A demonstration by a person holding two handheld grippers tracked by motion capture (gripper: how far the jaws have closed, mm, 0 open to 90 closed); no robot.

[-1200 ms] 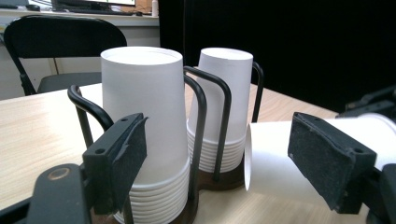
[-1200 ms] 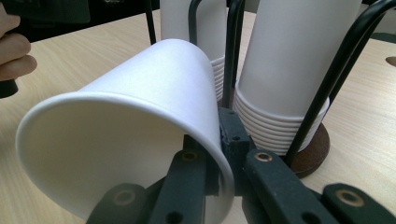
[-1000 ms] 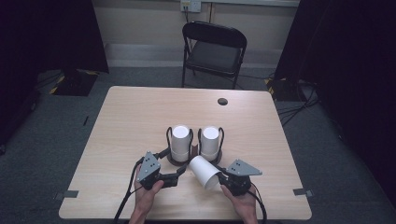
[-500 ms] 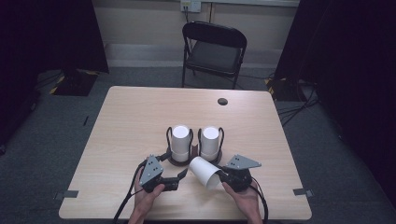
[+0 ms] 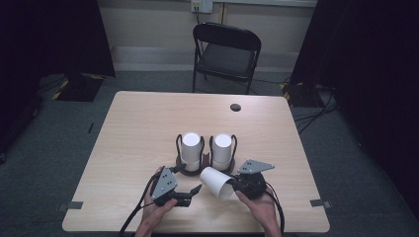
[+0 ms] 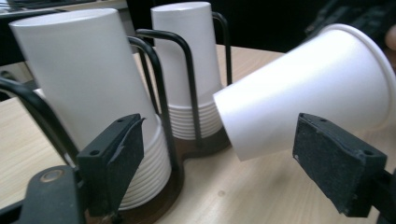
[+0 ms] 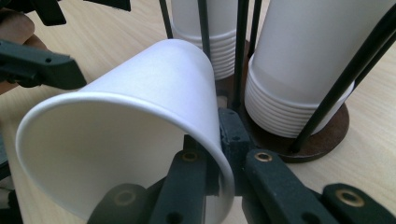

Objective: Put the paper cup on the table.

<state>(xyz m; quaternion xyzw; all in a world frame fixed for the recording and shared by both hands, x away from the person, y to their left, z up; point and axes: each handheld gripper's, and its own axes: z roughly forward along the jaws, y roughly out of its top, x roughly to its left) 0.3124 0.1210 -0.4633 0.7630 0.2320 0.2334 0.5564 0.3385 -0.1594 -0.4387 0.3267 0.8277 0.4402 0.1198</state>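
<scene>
Pinching single cup (image 7: 135, 126) by rim, right gripper (image 7: 219, 154); left gripper (image 6: 219, 172) released, just beside: grasp cup's narrow end squarely.

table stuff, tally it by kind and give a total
loose white paper cup, pinched at its rim by the right gripper: 1
stacks of white paper cups: 2
black wire cup holder: 1
grippers, counting the left gripper: 2
total: 6

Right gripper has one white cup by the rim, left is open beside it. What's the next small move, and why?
Probably close the left gripper on the loose cup. Its jaws stand open on either side of the cup's base, while the right gripper pinches only the rim, beside the cup holder.
</scene>
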